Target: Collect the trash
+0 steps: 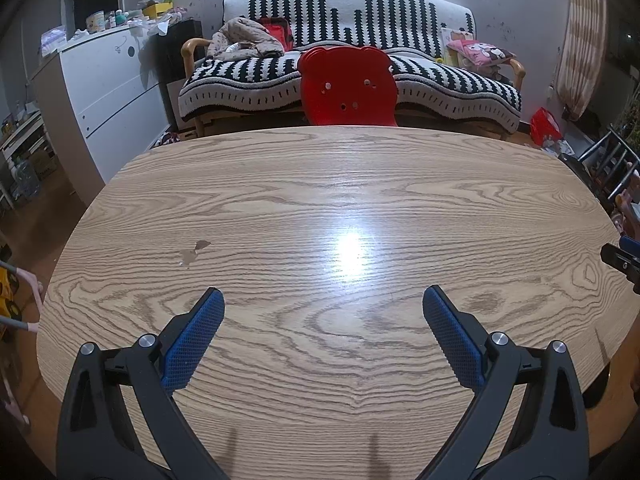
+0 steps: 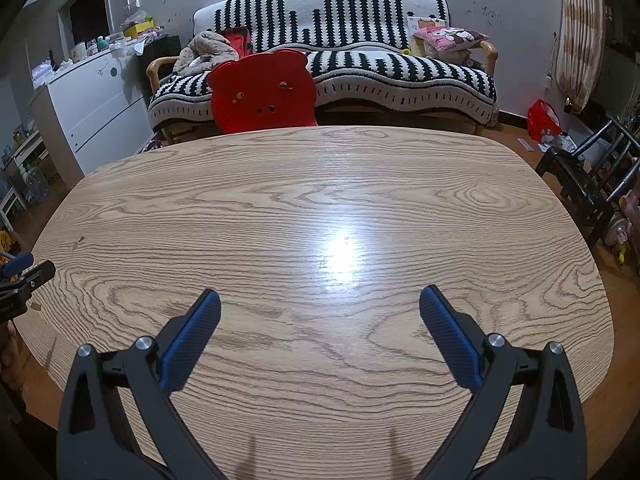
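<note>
My left gripper (image 1: 323,298) is open and empty, held just above the near part of the wooden table (image 1: 280,184). My right gripper (image 2: 320,298) is open and empty too, over the same table (image 2: 440,184). Each gripper's tip shows at the edge of the other's view: the right one (image 1: 622,260) and the left one (image 2: 24,270). A small brown scrap with a pale smear (image 1: 196,250) lies on the table, left of centre; it shows faintly in the right wrist view (image 2: 79,242). No other trash shows on the table.
A red bear-shaped chair back (image 1: 347,86) stands at the table's far edge, with a black-and-white striped sofa (image 1: 420,76) behind it. A white cabinet (image 1: 104,92) stands at left. A black metal chair (image 2: 588,176) and a red bag (image 2: 542,120) are at right.
</note>
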### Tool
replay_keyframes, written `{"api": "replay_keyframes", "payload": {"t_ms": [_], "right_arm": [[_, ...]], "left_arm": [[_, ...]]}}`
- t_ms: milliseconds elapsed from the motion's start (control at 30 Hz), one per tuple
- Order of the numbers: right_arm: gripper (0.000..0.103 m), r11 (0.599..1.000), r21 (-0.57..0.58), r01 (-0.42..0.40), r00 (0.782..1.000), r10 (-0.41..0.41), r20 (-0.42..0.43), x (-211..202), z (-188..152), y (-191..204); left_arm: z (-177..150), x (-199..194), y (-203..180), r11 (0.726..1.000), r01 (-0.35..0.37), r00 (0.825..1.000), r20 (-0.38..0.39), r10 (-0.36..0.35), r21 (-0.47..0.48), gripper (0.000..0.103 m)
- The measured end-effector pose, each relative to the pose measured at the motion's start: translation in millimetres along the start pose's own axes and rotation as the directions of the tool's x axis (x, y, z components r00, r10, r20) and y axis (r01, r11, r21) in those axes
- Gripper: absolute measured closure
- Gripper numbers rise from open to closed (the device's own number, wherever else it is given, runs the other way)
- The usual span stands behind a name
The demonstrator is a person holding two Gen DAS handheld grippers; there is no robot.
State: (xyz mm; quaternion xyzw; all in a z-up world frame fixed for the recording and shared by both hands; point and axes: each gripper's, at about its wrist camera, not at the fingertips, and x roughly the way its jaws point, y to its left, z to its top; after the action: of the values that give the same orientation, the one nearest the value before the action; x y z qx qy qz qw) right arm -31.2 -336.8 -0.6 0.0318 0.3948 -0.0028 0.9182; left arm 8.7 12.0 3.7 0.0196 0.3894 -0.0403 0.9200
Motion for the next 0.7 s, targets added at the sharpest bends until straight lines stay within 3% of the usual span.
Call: {"api": "replay_keyframes", "payload": {"t_ms": [700], "right_arm": [[0.007,1.000,0.000,0.000,1.000,0.000,0.002,0.0,-0.7,-0.7]], "left_arm": [[-3.1,1.2,-5.5,1.000,0.002,1.000,-0.002,-0.002,0.002,0.007]]}}
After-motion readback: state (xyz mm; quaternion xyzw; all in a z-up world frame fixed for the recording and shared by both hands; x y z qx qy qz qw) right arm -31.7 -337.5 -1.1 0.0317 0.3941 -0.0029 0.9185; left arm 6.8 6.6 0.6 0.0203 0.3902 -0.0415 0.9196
